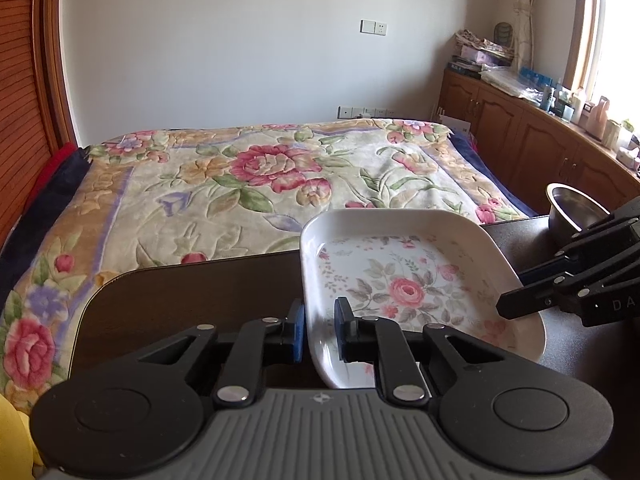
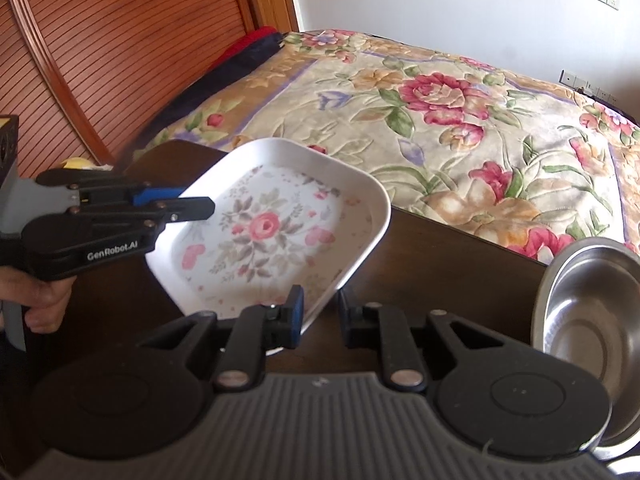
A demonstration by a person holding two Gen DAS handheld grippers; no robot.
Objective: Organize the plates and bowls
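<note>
Two hand-held grippers meet at a square white plate with a rose pattern, on a dark wooden table at the foot of a bed with a floral blanket. The left gripper reaches in level from the plate's near-left edge, its blue-padded fingers straddling the rim, one outside and one inside; whether they pinch it cannot be told from this view. The right gripper comes at the opposite corner, its jaws parted with the rim between them, not clearly touching. The plate sits tilted, its far side raised above the table.

The right wrist view alone shows a person's hand wrapped around the left gripper's handle, and the full steel bowl standing empty just right of the plate. The left wrist view shows only part of that bowl behind the right gripper's fingers, plus a wooden cabinet below a window.
</note>
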